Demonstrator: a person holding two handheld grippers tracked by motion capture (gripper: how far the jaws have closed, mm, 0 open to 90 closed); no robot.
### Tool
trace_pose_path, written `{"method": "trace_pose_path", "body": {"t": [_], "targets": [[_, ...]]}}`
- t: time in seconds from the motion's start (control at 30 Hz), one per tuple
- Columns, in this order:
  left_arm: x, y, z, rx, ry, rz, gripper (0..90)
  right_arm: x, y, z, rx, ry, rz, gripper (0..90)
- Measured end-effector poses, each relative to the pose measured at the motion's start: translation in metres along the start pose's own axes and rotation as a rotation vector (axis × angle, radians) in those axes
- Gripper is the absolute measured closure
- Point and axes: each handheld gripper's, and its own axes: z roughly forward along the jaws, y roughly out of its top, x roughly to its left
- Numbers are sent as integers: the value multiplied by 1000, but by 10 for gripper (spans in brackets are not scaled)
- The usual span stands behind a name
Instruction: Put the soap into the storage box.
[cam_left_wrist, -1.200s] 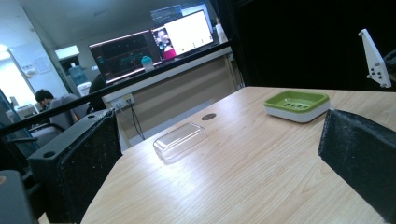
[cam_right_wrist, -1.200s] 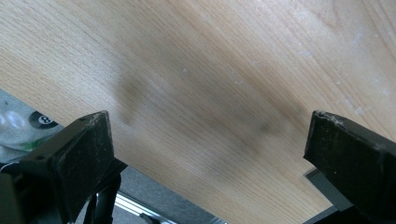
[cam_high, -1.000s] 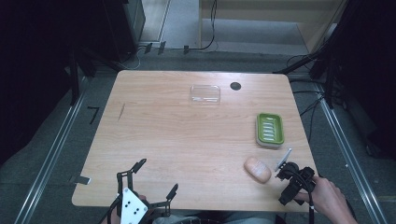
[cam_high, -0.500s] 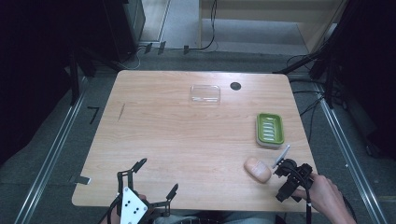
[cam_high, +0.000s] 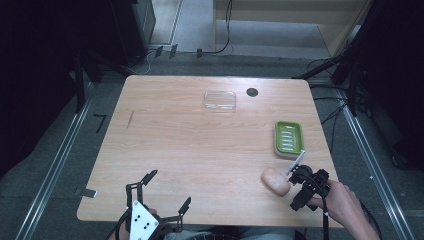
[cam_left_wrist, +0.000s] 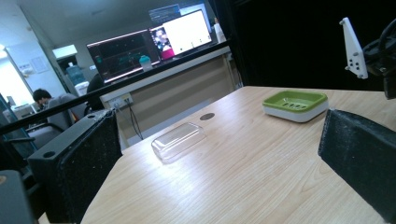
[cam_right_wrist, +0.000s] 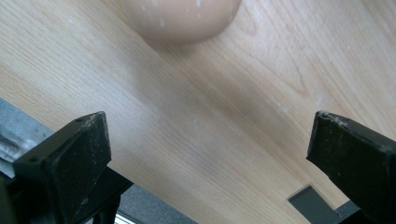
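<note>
A peach soap bar (cam_high: 276, 182) lies near the table's front right, below a green soap dish (cam_high: 288, 138). My right gripper (cam_high: 303, 189) hovers just to the right of the bar, held by a hand (cam_high: 345, 202). In the right gripper view the right gripper (cam_right_wrist: 210, 135) is open above bare wood, with the soap bar (cam_right_wrist: 180, 18) ahead of the jaws and apart from them. My left gripper (cam_high: 165, 192) stands open at the front left edge. The left gripper (cam_left_wrist: 219, 154) holds nothing and faces the green dish (cam_left_wrist: 295, 103).
A clear plastic lid (cam_high: 219, 101) lies at the back middle of the wooden table (cam_high: 200, 150), beside a small black grommet (cam_high: 252, 92). The clear lid (cam_left_wrist: 178, 140) also appears in the left gripper view. Metal rails and cables run along the floor on both sides.
My right gripper has shifted slightly up and left, closer to the soap bar. The left gripper has stayed in place.
</note>
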Motion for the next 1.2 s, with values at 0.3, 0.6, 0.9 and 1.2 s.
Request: {"method": "trace_pose_path", "body": {"t": [0.3,0.6,0.9,1.2], "targets": [[0,0,1,-3,-2,-1,0,6,13,-4,-17,-5,-27,0],[0,0,3,-7,-8,-1,0,10,21,-6,-30,-1,-29,0],[0,0,3,-10,-12,0,0,13,33,-8,-50,4,-35,0],[-1,0,3,-10,-13,1,0,13,45,-6,-69,14,-45,0]]}}
